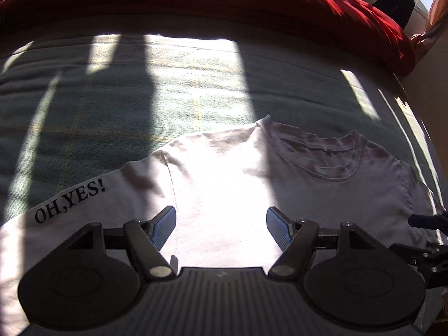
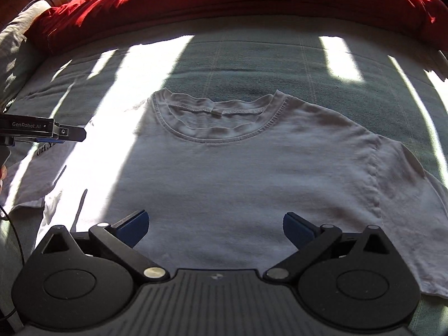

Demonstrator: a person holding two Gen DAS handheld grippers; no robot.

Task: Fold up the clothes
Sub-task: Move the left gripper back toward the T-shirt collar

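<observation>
White tee [image 1: 224,184] flat on green plaid blanket [image 1: 112,106], collar away from cam. L wrist: left gripper [image 1: 221,228] spread wide, empty, over tee's sleeve seam; "OH,YES!" print [image 1: 70,203] on sleeve. R wrist: right gripper [image 2: 215,228] spread, empty, above tee chest; red duvet [image 2: 224,2] beyond.

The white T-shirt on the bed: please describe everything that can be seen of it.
The white T-shirt lies spread flat, front up, on a green checked blanket, its ribbed round collar pointing toward a red cover. It looks like soft cotton, slightly wrinkled, with stitched shoulder seams. Both short sleeves lie spread out; one sleeve carries black print reading "OH,YES!". Sun stripes and shadows cross it. Nothing grips it: the left hand-held gripper and the right hand-held gripper are over it, both open.
</observation>
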